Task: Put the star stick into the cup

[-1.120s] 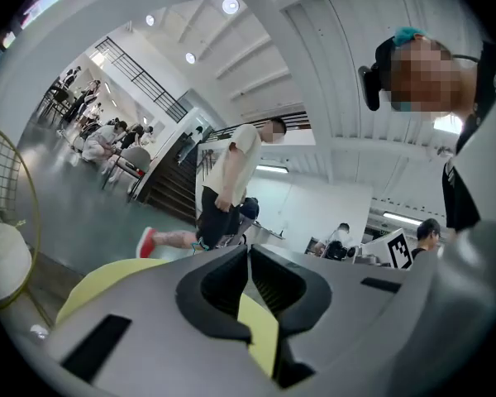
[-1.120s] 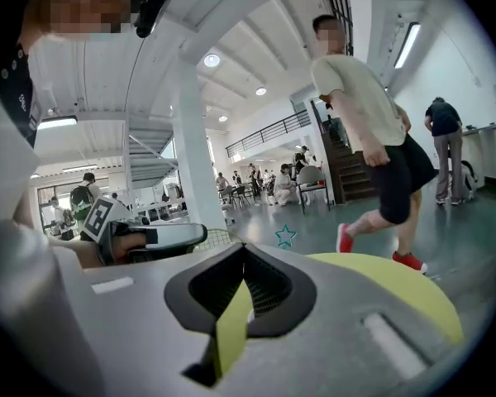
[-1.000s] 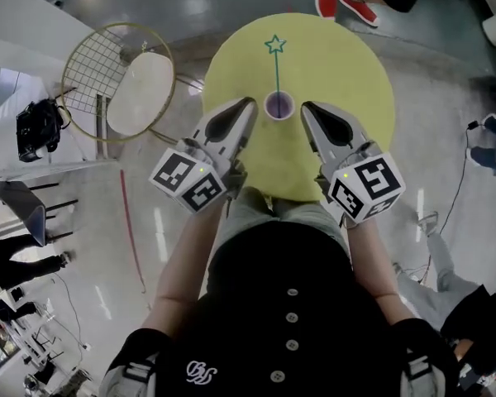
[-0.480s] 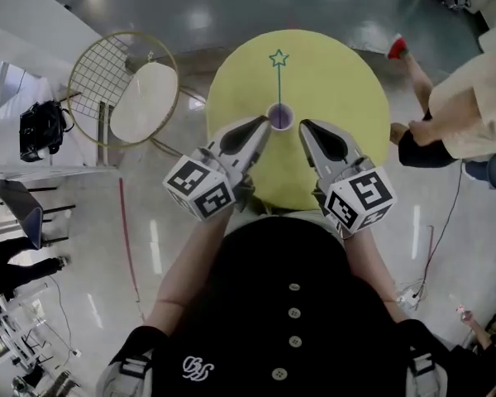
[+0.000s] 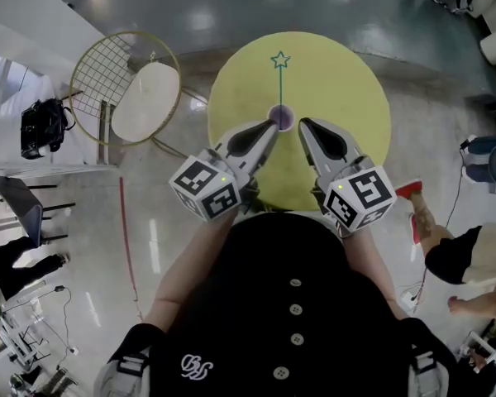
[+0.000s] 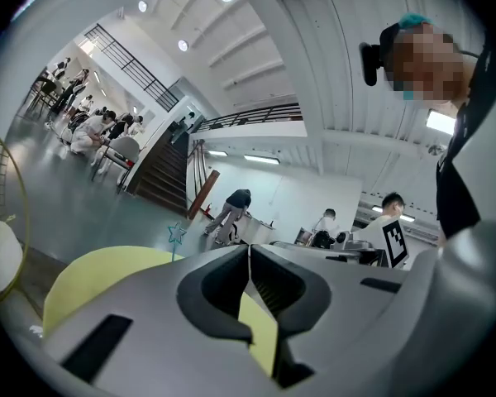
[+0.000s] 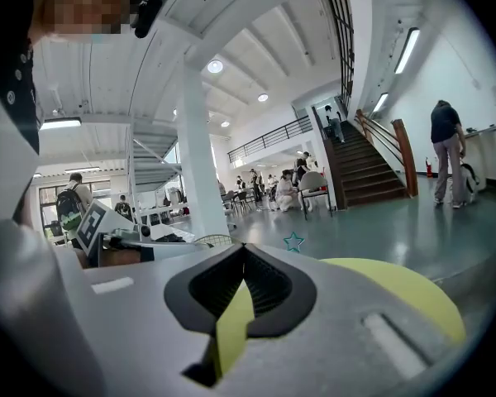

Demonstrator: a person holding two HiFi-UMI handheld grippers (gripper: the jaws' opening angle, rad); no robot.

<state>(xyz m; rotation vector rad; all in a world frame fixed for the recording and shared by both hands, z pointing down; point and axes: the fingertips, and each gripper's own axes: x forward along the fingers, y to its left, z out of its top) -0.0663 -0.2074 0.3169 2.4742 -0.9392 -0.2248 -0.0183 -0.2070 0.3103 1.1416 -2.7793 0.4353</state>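
One star stick [image 5: 279,85] already stands in the purple cup [image 5: 280,117] near the middle of the yellow round table [image 5: 355,81]; I judge the placing done, with only the withdrawal left. I have the left gripper [image 5: 269,128] right at the cup's near-left rim and the right gripper [image 5: 303,125] just beside its right, both with jaws pressed together on nothing; next I should back them off without knocking the cup. No writing reads clearly; there are only square markers on the cubes [image 5: 205,190] and a white emblem [image 5: 200,371] on the black shirt, too small to decipher.
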